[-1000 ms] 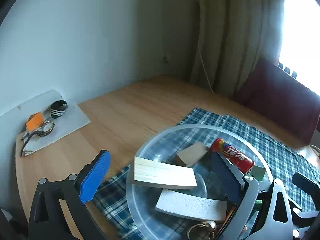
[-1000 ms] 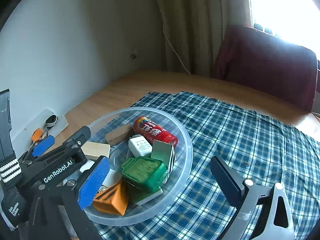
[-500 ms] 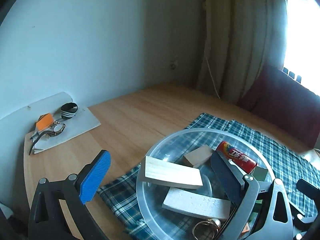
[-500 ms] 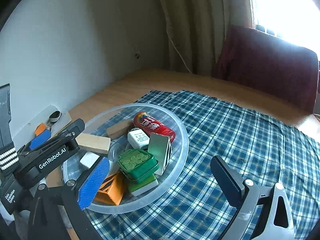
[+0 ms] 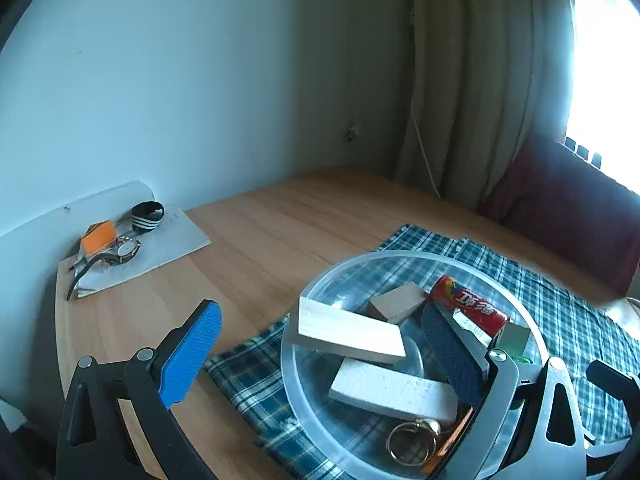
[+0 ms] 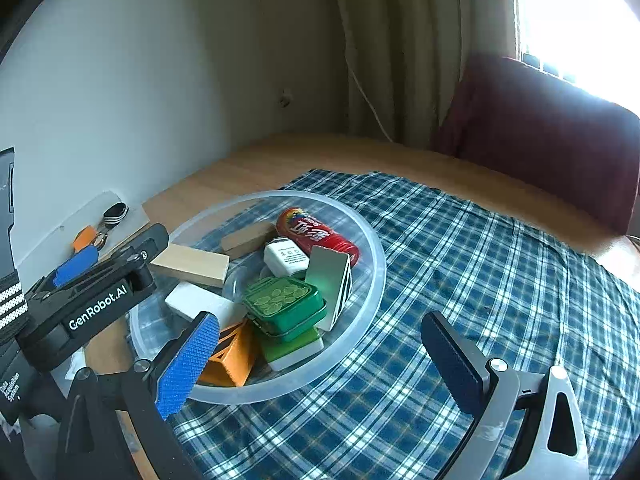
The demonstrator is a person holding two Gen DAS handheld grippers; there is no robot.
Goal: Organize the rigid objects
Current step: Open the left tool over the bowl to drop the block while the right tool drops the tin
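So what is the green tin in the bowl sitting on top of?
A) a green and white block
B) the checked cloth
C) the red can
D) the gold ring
A: in the right wrist view the green tin rests on a green and white block inside the clear bowl.

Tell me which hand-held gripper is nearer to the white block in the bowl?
Left. The left hand-held gripper hangs open directly over the white block; the right hand-held gripper is open by the bowl's near rim.
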